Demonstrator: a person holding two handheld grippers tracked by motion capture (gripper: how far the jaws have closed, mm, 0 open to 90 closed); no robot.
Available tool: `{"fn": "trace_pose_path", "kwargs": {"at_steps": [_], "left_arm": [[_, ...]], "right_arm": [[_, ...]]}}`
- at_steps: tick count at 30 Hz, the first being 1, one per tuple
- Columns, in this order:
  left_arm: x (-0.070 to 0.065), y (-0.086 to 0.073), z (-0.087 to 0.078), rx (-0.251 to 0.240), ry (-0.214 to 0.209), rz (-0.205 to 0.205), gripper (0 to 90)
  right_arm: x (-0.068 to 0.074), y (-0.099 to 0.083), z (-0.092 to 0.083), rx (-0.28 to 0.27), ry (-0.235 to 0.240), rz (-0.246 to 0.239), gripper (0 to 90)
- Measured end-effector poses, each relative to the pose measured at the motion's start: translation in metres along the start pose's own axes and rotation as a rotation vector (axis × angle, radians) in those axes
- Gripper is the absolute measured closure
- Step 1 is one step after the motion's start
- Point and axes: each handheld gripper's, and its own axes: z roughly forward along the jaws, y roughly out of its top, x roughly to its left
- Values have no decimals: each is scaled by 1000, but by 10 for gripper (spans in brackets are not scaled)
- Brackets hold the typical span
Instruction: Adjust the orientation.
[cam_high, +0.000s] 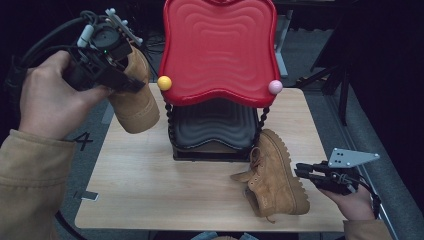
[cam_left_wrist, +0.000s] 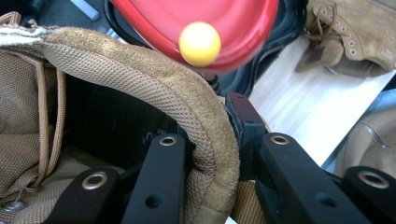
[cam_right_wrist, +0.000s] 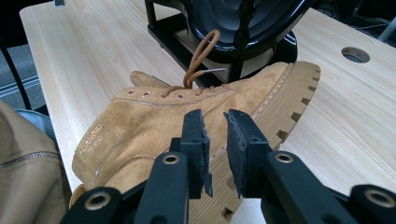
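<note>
The left gripper (cam_high: 117, 67) clenched one boot (cam_high: 134, 102) by its collar, aloft beside the red shelf (cam_high: 218, 47). The right gripper (cam_high: 306, 173), jaws released, waited near the second boot (cam_high: 275, 172) lying on the table (cam_high: 150, 185); next, probably setting the lifted boot on the rack.

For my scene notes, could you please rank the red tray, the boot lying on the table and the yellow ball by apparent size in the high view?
1. red tray
2. boot lying on the table
3. yellow ball
</note>
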Motion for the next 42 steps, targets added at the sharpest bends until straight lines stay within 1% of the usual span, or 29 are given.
{"fn": "trace_pose_path", "kwargs": {"at_steps": [3, 4, 6, 8, 10, 11, 12, 13, 14, 18, 19, 20, 25, 30, 34, 37, 38, 42], "left_arm": [[1, 7, -10, -4, 16, 18, 775], [1, 7, -10, -4, 16, 18, 774], [-1, 12, -15, -4, 37, 36, 775], [-4, 19, -19, 8, 60, 50, 775], [-5, 23, -23, 6, 73, 50, 775], [-5, 23, -23, 6, 73, 50, 775], [-5, 26, -26, 10, 73, 56, 775], [-4, 28, -29, 2, 78, 51, 774], [-4, 30, -31, -2, 84, 58, 775], [-2, 36, -38, -11, 107, 68, 773], [-1, 37, -41, -6, 106, 70, 773], [-1, 38, -43, -17, 112, 68, 773], [0, 45, -53, -36, 139, 94, 773], [-1, 52, -59, -67, 138, 123, 773], [-3, 61, -60, -92, 141, 147, 773], [-6, 72, -60, -99, 138, 173, 772], [-7, 75, -60, -99, 135, 173, 772], [-10, 90, -58, -111, 117, 199, 771]], "right_arm": [[0, 0, 1, 2, 2, 0, 767], [0, 0, 1, 2, 2, 0, 767], [0, 0, 1, 1, 4, 1, 767], [0, 0, 1, 3, 4, -2, 767], [1, 0, 1, 2, 6, -3, 767], [1, 0, 1, 2, 6, -3, 767], [1, 0, 1, 0, 5, -8, 767], [2, 0, 1, 0, 7, -13, 767], [2, 1, 1, -1, 7, -12, 767], [3, 0, 1, 1, 4, -11, 767], [3, 0, 1, 2, 4, -12, 767], [4, -1, 1, 7, 6, -8, 767], [7, -4, -2, 12, -5, -4, 767], [10, -6, -4, 15, -12, 0, 767], [11, -9, -7, 19, -16, 7, 766], [12, -12, -10, 20, -14, 18, 762], [12, -13, -10, 18, -8, 25, 761], [13, -17, -14, 16, -8, 38, 761]]}}
